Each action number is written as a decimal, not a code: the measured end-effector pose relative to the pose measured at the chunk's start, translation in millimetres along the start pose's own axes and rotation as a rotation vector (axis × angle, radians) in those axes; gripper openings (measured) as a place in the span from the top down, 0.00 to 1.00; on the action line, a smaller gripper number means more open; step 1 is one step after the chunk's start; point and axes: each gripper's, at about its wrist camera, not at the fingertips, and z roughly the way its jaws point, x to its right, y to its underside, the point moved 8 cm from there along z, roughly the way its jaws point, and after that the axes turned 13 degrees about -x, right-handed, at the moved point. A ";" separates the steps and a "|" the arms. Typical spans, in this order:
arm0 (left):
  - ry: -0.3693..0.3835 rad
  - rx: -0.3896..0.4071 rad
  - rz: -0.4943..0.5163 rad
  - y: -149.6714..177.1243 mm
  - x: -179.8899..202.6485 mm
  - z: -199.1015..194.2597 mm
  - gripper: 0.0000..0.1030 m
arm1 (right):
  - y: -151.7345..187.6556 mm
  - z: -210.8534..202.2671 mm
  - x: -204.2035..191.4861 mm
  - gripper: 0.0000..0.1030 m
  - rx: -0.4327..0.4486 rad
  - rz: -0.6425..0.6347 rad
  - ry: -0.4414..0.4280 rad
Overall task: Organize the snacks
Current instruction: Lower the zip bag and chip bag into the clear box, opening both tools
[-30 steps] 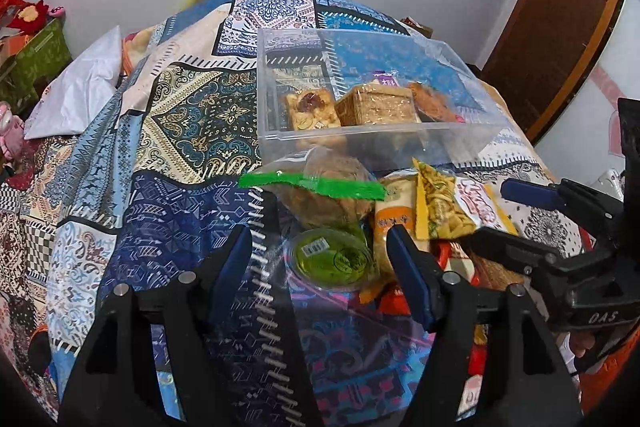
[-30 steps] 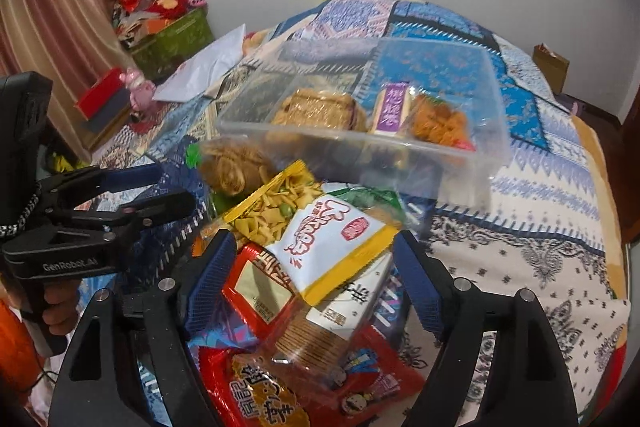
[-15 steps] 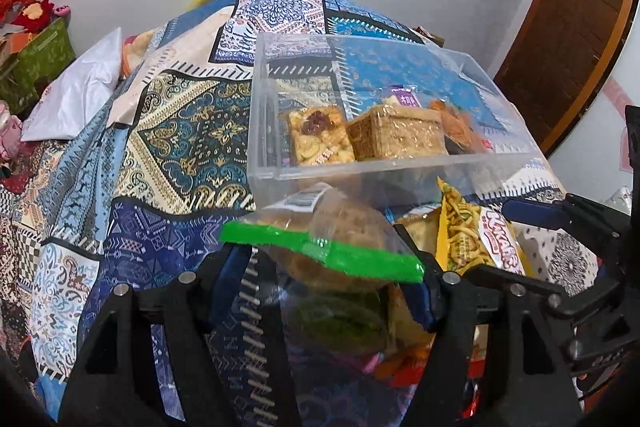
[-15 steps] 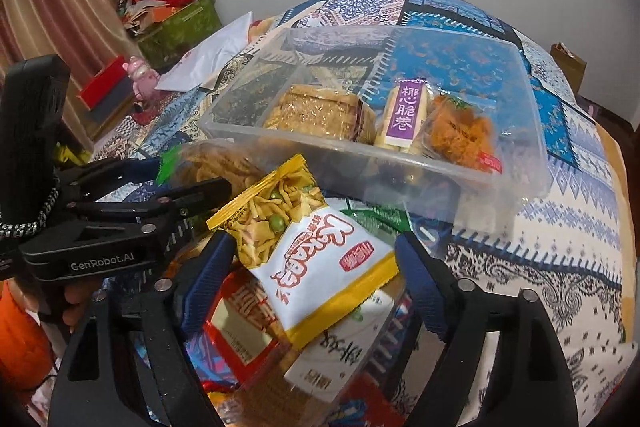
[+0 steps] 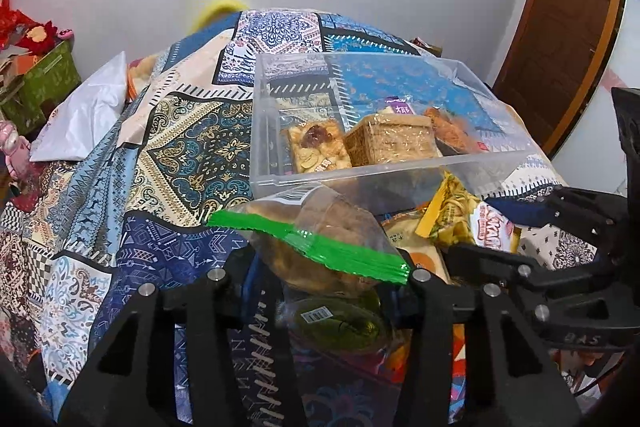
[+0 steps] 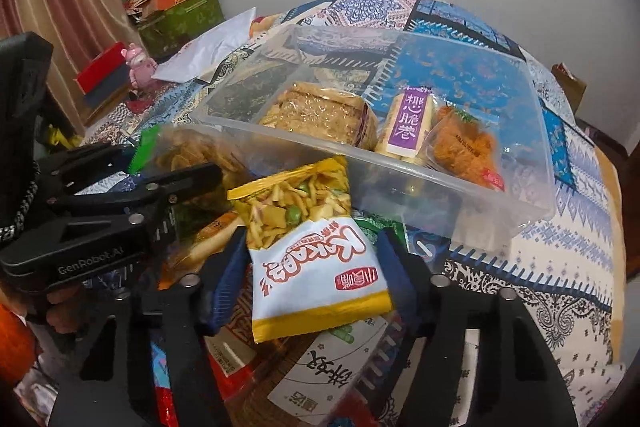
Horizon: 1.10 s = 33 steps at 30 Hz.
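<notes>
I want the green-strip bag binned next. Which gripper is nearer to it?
Left. The left gripper has the green-strip bag between its fingers; the right gripper sits to its right, around the Kakapi packet.

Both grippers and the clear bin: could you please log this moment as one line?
left gripper: shut on green-zip bag | right gripper: shut on yellow-white packet | clear bin: four snacks inside

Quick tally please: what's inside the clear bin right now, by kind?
Fruit-and-nut bar: 1
Brown cracker pack: 1
Purple-label roll pack: 1
Orange snack pack: 1
Total in the clear bin: 4
</notes>
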 end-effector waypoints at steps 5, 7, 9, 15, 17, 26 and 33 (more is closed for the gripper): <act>-0.002 0.039 -0.009 -1.4 -3.4 -19.6 0.56 | 2.3 -2.3 -6.5 0.55 0.000 -0.019 -0.004; -0.001 0.051 -0.014 -1.9 -4.7 -28.0 0.56 | 4.3 -5.8 -8.5 0.56 0.010 -0.019 -0.002; -0.004 0.065 -0.016 -1.9 -5.8 -37.2 0.56 | 5.6 -10.7 -10.1 0.57 0.018 -0.015 -0.007; -0.001 0.117 -0.020 -8.9 -7.2 -63.0 0.56 | 4.3 -34.7 -9.3 0.57 0.073 0.003 0.009; -0.004 0.139 -0.011 -14.5 -6.4 -70.3 0.56 | 1.4 -44.3 -6.3 0.57 0.095 0.007 0.021; -0.013 0.207 -0.025 -53.4 -9.5 -86.1 0.56 | -19.4 -74.7 23.1 0.57 0.177 0.059 0.085; -0.037 0.224 -0.033 -87.0 -6.7 -73.1 0.56 | -42.0 -83.0 46.3 0.57 0.216 0.102 0.112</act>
